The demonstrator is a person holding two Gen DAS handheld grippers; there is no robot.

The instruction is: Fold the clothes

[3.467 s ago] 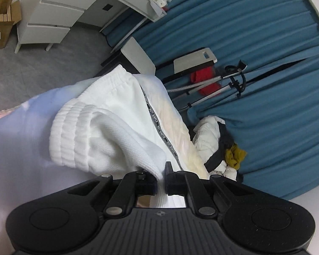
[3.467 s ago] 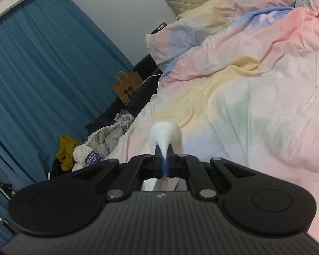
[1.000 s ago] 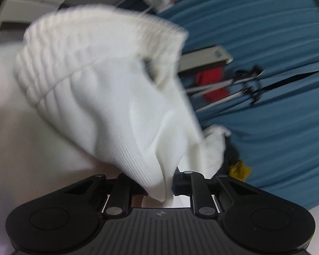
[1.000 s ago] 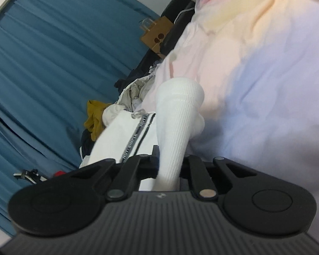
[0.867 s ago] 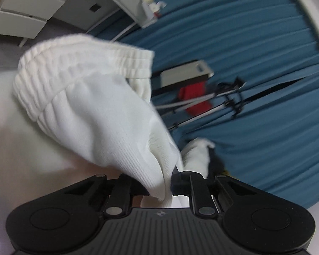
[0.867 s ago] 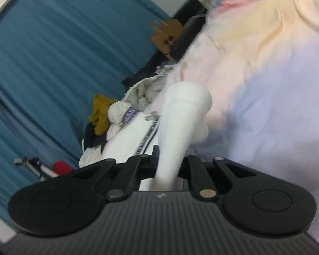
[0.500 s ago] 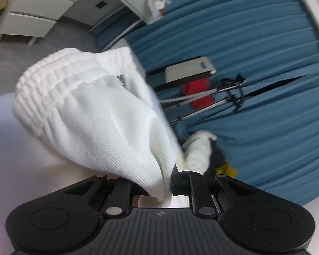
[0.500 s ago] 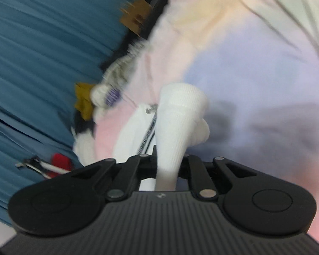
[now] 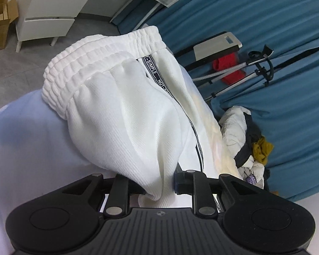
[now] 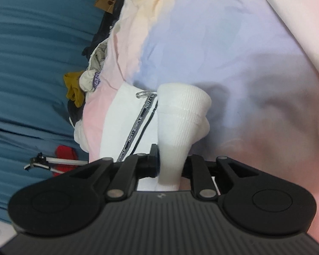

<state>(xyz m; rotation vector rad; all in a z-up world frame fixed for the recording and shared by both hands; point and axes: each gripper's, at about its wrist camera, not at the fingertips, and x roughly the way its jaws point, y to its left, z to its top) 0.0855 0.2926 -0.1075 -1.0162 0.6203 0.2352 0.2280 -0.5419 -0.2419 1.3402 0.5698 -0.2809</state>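
Observation:
White sweatpants [image 9: 125, 110] with a ribbed elastic waistband [image 9: 100, 51] and a black lettered side stripe [image 9: 159, 80] lie bunched on the pastel bedsheet [image 9: 27, 144]. My left gripper [image 9: 157, 182] is shut on a thick fold of them near the waist. In the right wrist view my right gripper [image 10: 170, 165] is shut on the ribbed cuff [image 10: 180, 114] of one leg, which stands up out of the jaws. The rest of that leg [image 10: 125, 123] lies flat on the sheet [image 10: 255, 63] to the left.
A heap of other clothes [image 9: 244, 140] lies beside the bed against blue curtains [image 9: 276, 85]. White drawers [image 9: 49, 12] and a cardboard box [image 9: 0, 27] stand on the grey floor. A brown paper bag [image 10: 105, 0] sits by the bed's far side.
Both grippers keep their hold. The waist end has dropped from up in the air onto the sheet and spread out. The right gripper has swung lower over the bed with the cuff.

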